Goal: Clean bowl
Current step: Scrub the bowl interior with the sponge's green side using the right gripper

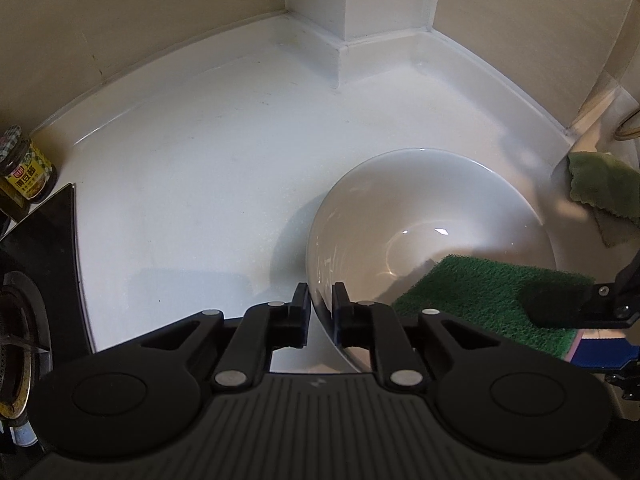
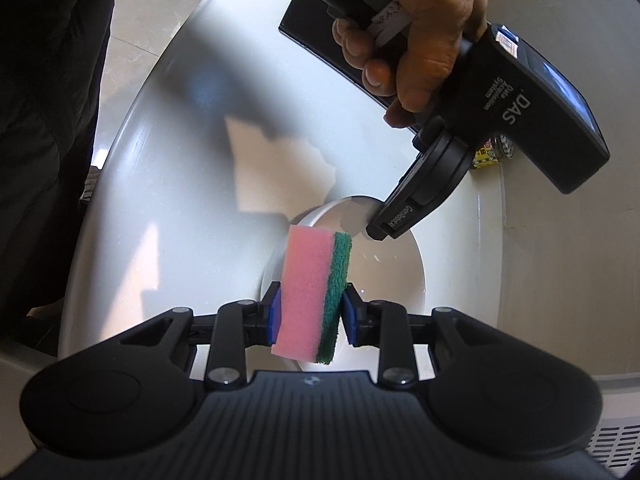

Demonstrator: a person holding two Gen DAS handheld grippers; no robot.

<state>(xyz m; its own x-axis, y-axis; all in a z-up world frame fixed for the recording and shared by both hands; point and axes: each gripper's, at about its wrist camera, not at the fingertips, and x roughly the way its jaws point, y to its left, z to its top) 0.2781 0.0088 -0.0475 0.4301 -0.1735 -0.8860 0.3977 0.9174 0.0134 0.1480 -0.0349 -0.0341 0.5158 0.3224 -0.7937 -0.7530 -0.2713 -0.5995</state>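
A white bowl (image 1: 432, 208) sits on the white counter (image 1: 200, 168). My left gripper (image 1: 321, 304) straddles its near rim, one finger outside and one inside, shut on the wall. In the right wrist view the same gripper (image 2: 376, 228) meets the bowl (image 2: 390, 280) at its far rim, held by a hand (image 2: 420, 40). My right gripper (image 2: 313, 298) is shut on a pink sponge (image 2: 308, 292) with a green scouring face. That green face (image 1: 480, 296) lies over the bowl's near right side, inside the rim.
A jar with a checked lid (image 1: 24, 172) stands at the counter's left edge beside a black gas hob (image 1: 24, 300). A green cloth (image 1: 604, 184) lies at the right. A white column (image 1: 316, 20) and walls close the back. The person's dark clothing (image 2: 40, 120) fills one side.
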